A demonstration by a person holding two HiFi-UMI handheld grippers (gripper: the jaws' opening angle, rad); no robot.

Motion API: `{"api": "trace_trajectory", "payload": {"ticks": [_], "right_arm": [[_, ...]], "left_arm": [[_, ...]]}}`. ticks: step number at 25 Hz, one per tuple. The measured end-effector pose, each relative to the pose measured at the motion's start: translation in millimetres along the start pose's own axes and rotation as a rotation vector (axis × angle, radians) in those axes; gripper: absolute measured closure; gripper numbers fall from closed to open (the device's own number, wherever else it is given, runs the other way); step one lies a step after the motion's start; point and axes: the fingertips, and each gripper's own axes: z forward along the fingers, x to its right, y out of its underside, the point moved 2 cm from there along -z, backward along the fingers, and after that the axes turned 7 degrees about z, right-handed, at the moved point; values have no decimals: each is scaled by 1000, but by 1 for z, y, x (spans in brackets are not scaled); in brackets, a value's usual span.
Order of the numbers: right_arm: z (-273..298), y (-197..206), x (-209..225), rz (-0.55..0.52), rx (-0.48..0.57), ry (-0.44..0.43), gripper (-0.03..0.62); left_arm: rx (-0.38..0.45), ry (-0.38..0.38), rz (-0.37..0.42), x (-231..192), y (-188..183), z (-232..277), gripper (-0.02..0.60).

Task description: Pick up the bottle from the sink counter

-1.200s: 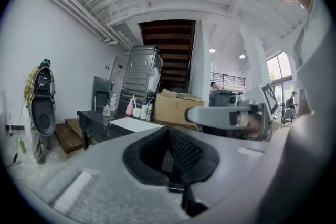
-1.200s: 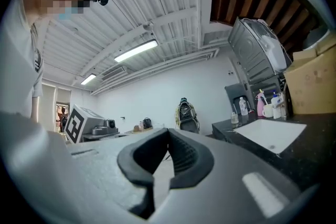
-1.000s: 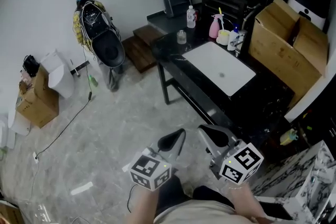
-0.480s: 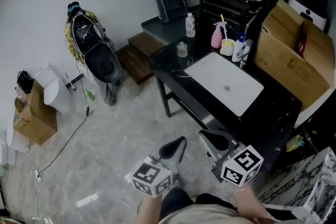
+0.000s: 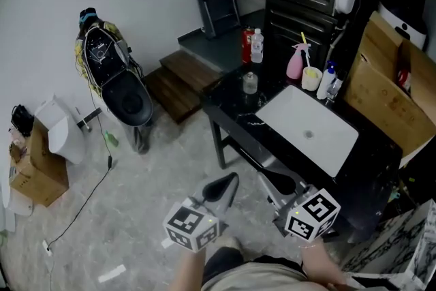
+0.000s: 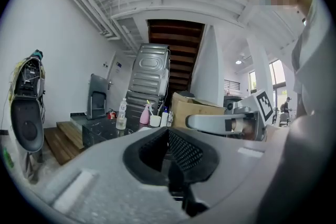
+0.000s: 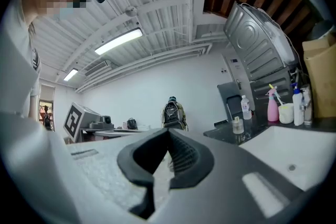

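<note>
A clear bottle [image 5: 257,46] with a white cap stands upright at the far end of the black sink counter [image 5: 231,100], beside a red can [image 5: 246,44]. The same bottle [image 6: 123,107] appears far off in the left gripper view, and the bottle [image 7: 245,107] also in the right gripper view. Both grippers hover over the floor short of the counter's near side, well away from the bottle. My left gripper [image 5: 221,189] [image 6: 168,131] is shut and holds nothing. My right gripper [image 5: 279,180] [image 7: 168,134] is shut too, with nothing in it.
On the counter are a small glass jar [image 5: 250,82], a pink spray bottle [image 5: 295,61], a white cup [image 5: 312,78] and a white basin [image 5: 310,129]. A cardboard box [image 5: 392,99] stands right of it, wooden steps [image 5: 180,75] and a black scooter-like object [image 5: 112,78] left.
The counter has drifted right and down in the head view and looks nearer. The red can has come into view beside the bottle. Both grippers stay shut, side by side.
</note>
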Motion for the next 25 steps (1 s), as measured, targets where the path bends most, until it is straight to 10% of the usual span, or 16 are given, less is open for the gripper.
{"api": "trace_trajectory", "payload": {"ticks": [25], "right_arm": [[178, -6, 58, -59, -105, -41, 591]], "left_arm": [[-19, -7, -32, -155, 27, 41, 578]]}}
